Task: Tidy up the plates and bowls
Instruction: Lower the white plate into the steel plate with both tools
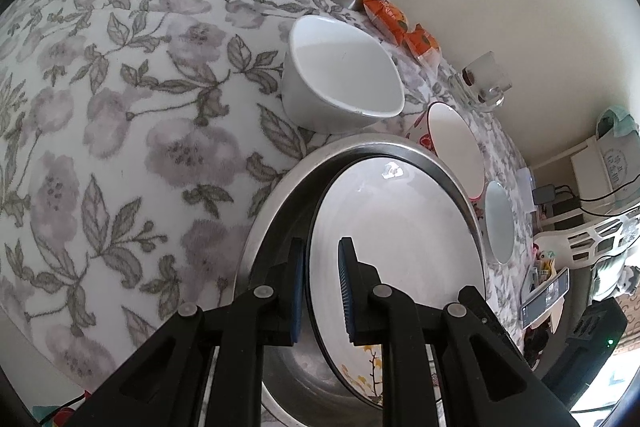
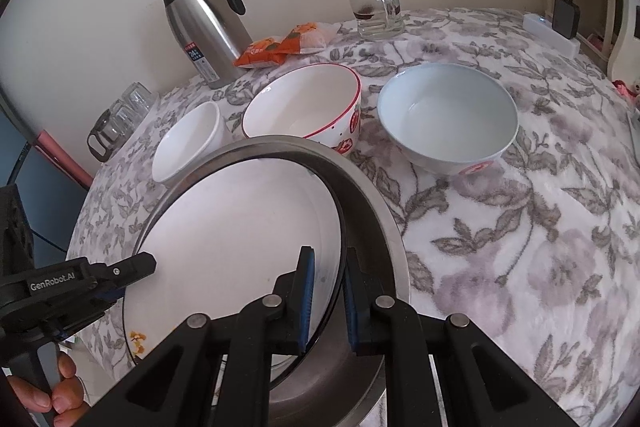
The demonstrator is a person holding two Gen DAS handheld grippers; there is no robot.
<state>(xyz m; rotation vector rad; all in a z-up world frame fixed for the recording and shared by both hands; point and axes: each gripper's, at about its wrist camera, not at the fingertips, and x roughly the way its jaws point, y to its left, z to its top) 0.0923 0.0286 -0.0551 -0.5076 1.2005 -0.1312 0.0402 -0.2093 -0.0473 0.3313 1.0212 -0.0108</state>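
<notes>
The desk point(image 2: 500, 267) wears a fleecy cloth printed with grey-purple flowers. Directly on it lie a steel basin point(image 2: 372, 211) at the near edge, a small white bowl point(image 2: 188, 139) tilted on its side, a red-rimmed bowl point(image 2: 304, 103) and a pale blue bowl point(image 2: 448, 115). Toward the wall stand a steel thermos jug point(image 2: 204, 27), 2 orange snack packets point(image 2: 280, 47) and a glass mug point(image 2: 374, 5). A white power strip point(image 2: 548, 31) sits at the far right, and upturned glasses point(image 2: 124, 115) at the far left.

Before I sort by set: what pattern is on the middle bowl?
White bowl with a red rim and red fruit-like prints outside, clearest in the right wrist view.
</notes>
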